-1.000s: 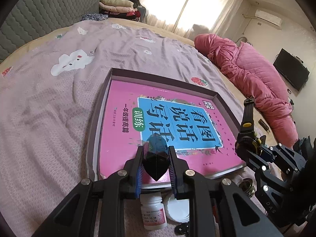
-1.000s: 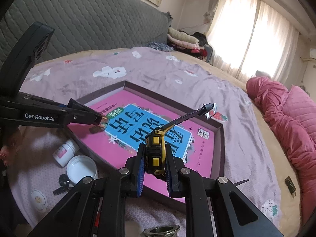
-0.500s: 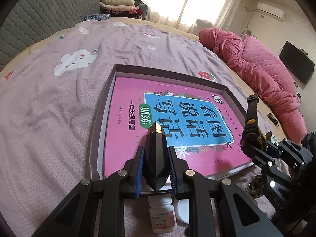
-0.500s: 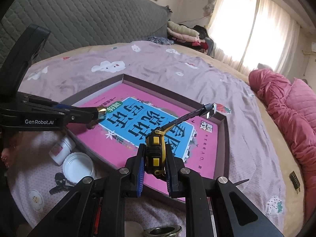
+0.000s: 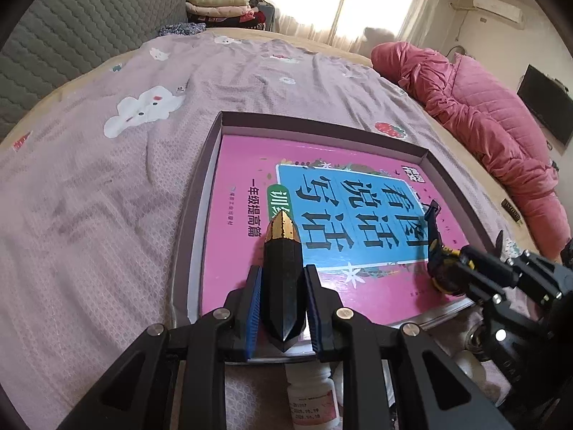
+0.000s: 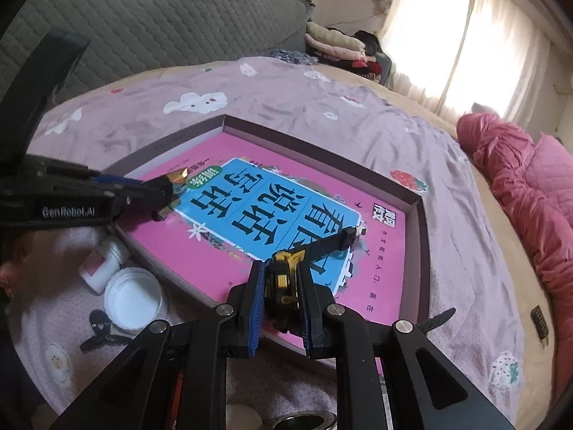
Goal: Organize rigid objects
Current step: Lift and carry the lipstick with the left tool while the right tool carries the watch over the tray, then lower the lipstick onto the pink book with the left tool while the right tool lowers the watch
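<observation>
The left gripper (image 5: pixel 281 299) is clenched on a black faceted object with a gold tip (image 5: pixel 283 268), which points forward past the blue pads and hangs over the near left part of the pink book (image 5: pixel 240 251); from the right wrist view the same gold tip (image 6: pixel 178 175) sits just above the book's cover, though whether it touches is hard to judge. The right gripper (image 6: pixel 281 302) is clamped on a yellow-and-black watch-like thing (image 6: pixel 283 279), its dark strap (image 6: pixel 327 245) reaching out over the blue title panel; its exact kind is hard to make out.

The lower part of the black object is hidden between the fingers; a white pill bottle (image 5: pixel 313 397) is half covered by the left gripper's frame, and a metal cup (image 6: pixel 304 423) is cut off at the bottom edge.

The shallow purple box (image 6: pixel 422 236) lies on the lilac bedspread (image 5: pixel 107 197) and holds the pink book, which nearly fills it; outside the box, near its corner, lie the bottle, a white lid (image 6: pixel 132 297) and a black hair clip (image 6: pixel 102 329).
</observation>
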Available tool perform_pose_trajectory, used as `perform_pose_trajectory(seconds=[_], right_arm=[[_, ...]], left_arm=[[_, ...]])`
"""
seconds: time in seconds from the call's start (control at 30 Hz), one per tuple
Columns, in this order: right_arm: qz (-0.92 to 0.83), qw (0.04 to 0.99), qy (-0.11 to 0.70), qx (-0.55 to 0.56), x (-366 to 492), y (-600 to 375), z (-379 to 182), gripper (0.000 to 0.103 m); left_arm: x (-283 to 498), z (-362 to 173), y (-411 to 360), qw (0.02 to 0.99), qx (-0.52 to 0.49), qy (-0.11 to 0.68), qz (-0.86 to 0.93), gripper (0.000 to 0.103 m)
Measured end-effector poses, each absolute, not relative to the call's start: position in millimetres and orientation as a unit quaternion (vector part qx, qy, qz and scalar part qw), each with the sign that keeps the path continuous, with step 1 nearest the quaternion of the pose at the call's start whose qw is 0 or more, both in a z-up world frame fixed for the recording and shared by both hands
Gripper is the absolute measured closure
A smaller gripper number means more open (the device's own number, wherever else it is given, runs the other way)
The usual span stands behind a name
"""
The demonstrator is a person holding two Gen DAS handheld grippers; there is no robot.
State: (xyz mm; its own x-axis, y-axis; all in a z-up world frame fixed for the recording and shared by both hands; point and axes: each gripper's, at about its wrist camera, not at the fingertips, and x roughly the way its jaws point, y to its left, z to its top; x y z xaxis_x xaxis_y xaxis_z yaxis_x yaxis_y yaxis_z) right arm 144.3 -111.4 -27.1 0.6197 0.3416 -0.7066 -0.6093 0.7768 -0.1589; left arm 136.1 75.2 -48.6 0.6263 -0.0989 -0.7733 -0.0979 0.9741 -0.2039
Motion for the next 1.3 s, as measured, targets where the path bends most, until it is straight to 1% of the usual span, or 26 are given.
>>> perform_pose_trajectory(seconds=[0.23,0.33,0.43,0.67,1.1,1.3], right_arm=[[0.261,0.874,0.353,-0.206,146,-110,-33,0.085],[0.263,0.877,0.355,-0.189,148,-113,-33,0.085],[0.286,0.875,0.355,-0.164,147,-113,-30,0.085],[0.324,0.864,0.348,-0.167,134,-97,-30,0.085],[0.270,0.878,0.366,-0.145,148,-117,-33,0.084],[0.264,0.879,0.358,-0.170,143,-114,-34,0.084]], left_arm=[[136,-50,72,0.895,-0.091,0.436,0.007,0.080],[134,-49,72,0.896,-0.085,0.435,0.014,0.080],[133,-47,73,0.898,-0.085,0.431,0.015,0.080],[132,-43,70,0.903,-0.069,0.425,0.014,0.080],[137,-50,71,0.896,-0.075,0.438,0.008,0.080],[138,-51,72,0.893,-0.074,0.444,0.009,0.080]])
